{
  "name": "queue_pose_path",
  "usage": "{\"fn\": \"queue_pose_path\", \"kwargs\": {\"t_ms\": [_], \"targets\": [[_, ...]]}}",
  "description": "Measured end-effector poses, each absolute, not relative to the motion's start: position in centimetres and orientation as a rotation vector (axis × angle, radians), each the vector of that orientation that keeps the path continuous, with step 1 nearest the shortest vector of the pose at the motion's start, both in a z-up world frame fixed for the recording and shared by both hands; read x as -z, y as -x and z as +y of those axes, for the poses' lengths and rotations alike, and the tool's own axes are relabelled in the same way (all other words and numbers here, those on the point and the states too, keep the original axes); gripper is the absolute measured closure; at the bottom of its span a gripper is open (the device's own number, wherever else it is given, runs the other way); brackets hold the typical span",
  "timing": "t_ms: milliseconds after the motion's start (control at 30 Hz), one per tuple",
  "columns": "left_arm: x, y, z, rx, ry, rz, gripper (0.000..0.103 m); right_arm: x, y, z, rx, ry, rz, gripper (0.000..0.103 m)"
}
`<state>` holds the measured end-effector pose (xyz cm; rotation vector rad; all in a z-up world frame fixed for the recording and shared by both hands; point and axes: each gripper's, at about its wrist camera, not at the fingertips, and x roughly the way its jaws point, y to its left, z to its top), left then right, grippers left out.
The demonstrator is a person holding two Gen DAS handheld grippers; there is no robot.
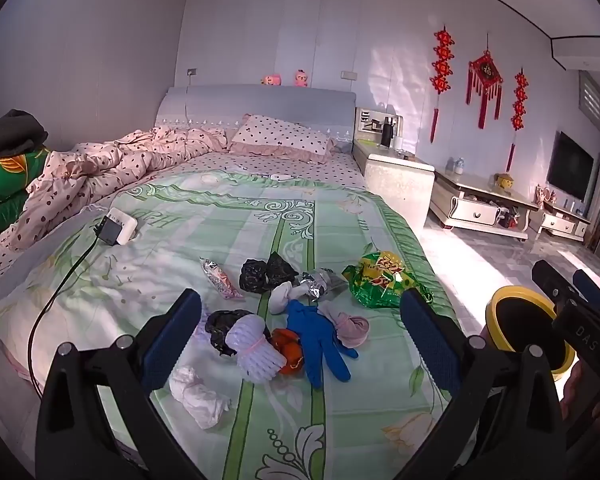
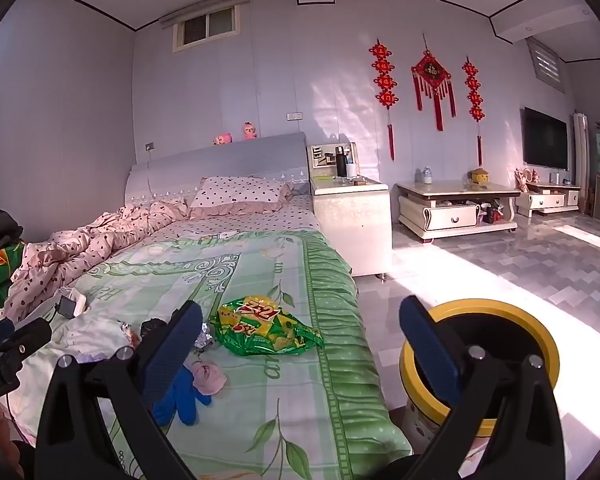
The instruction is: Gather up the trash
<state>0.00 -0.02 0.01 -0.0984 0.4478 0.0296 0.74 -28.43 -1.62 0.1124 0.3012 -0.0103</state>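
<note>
while both grippers hang above the foot of the bed (image 1: 340, 216), neither has hold of anything. the left gripper (image 1: 300, 332) has its blue-padded fingers (image 1: 172, 336) spread as wide as they go, and the litter shows on the sheet in the gap between them, untouched. nearest the camera lies a crumpled white tissue (image 1: 198, 394); beyond it a white bundle tied with a pink band (image 1: 256, 350) rests against a black plastic scrap (image 1: 220, 326) and an orange piece (image 1: 290, 350). a blue glove (image 1: 320, 344) lies flat beside them, touching a pink knotted cloth (image 1: 350, 326). farther up the sheet are a white wad (image 1: 288, 296), a silver foil wrapper (image 1: 320, 284), a black bag (image 1: 266, 274), a pink-and-white wrapper (image 1: 220, 280) and a green snack bag (image 1: 380, 278) near the bed's right edge. the right gripper (image 2: 300, 340) is likewise fully open and empty, its left finger over the sheet and its right finger in front of the yellow-rimmed bin (image 2: 540, 344), which stands on the tiled floor (image 2: 480, 264) just beside the bed. a charger block with a black cable (image 1: 114, 228) sits well apart from the litter, towards the rumpled spotted quilt (image 1: 112, 160).
</note>
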Motion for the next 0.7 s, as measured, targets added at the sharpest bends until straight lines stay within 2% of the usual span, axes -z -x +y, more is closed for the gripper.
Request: {"fn": "queue_pose_path", "kwargs": {"t_ms": [700], "targets": [[0.32, 0.07, -0.06, -0.019, 0.114, 0.443, 0.007, 1.74, -0.74, -28.5, 0.01, -0.117, 0.3, 0.008]]}}
